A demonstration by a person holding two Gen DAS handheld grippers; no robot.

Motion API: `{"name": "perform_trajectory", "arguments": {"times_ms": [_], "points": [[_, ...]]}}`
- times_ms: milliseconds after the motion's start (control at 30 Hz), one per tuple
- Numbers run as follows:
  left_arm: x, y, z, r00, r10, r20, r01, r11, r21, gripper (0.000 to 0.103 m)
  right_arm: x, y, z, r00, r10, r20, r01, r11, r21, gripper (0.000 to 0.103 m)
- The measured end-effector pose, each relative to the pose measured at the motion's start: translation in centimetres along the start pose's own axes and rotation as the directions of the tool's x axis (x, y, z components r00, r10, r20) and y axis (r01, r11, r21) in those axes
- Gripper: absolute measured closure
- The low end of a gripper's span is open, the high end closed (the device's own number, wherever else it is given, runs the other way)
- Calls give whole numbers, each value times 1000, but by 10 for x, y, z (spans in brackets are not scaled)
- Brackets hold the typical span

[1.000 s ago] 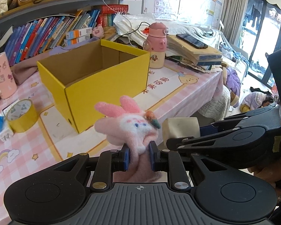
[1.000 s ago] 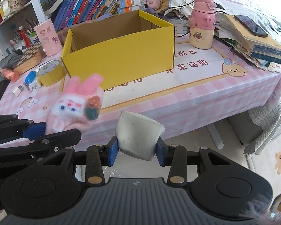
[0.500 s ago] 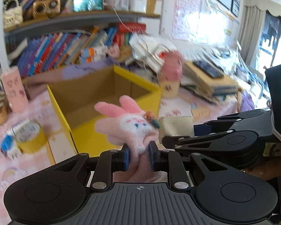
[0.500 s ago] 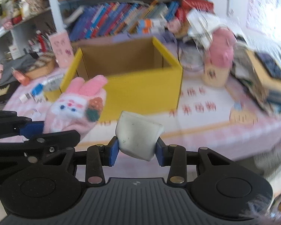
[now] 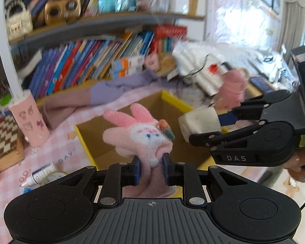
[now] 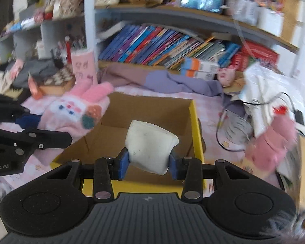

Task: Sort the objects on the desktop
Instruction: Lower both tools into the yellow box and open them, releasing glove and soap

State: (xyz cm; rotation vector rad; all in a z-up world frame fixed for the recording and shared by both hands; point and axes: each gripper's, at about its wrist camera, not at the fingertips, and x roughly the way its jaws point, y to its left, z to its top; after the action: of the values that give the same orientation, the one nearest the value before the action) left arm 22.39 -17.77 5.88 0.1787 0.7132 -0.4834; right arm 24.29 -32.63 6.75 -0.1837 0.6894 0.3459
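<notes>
My left gripper (image 5: 151,169) is shut on a pink bunny glove (image 5: 138,134) and holds it above the open yellow cardboard box (image 5: 85,140). My right gripper (image 6: 149,164) is shut on a white soft pouch (image 6: 150,144) and holds it over the same box (image 6: 196,126), whose brown inside shows below. The right gripper with the pouch (image 5: 199,122) shows at the right of the left wrist view. The bunny glove (image 6: 77,109) shows at the left of the right wrist view.
A pink pen holder (image 5: 29,120), a checkered box (image 5: 5,140) and a small glue bottle (image 5: 40,174) stand left of the box. A pink bottle (image 6: 272,144), a purple cloth (image 6: 172,81) and a shelf of books (image 6: 162,48) lie behind it.
Both grippers have moved forward and up, from in front of the table edge to over the open yellow box. Each still holds its object.
</notes>
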Motion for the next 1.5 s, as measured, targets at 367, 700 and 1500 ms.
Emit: {"name": "perform_trajectory", "arguments": {"times_ms": [367, 700, 1500], "points": [[86, 18, 6, 979, 56, -197, -36, 994, 103, 81, 105, -7, 24, 974, -3, -227, -36, 985, -170, 66], [109, 20, 4, 966, 78, -247, -38, 986, 163, 77, 143, -4, 14, 923, -1, -385, -74, 981, -180, 65], [3, -6, 7, 973, 200, 112, -211, 973, 96, 18, 56, -25, 36, 997, 36, -73, -40, 997, -62, 46]]}}
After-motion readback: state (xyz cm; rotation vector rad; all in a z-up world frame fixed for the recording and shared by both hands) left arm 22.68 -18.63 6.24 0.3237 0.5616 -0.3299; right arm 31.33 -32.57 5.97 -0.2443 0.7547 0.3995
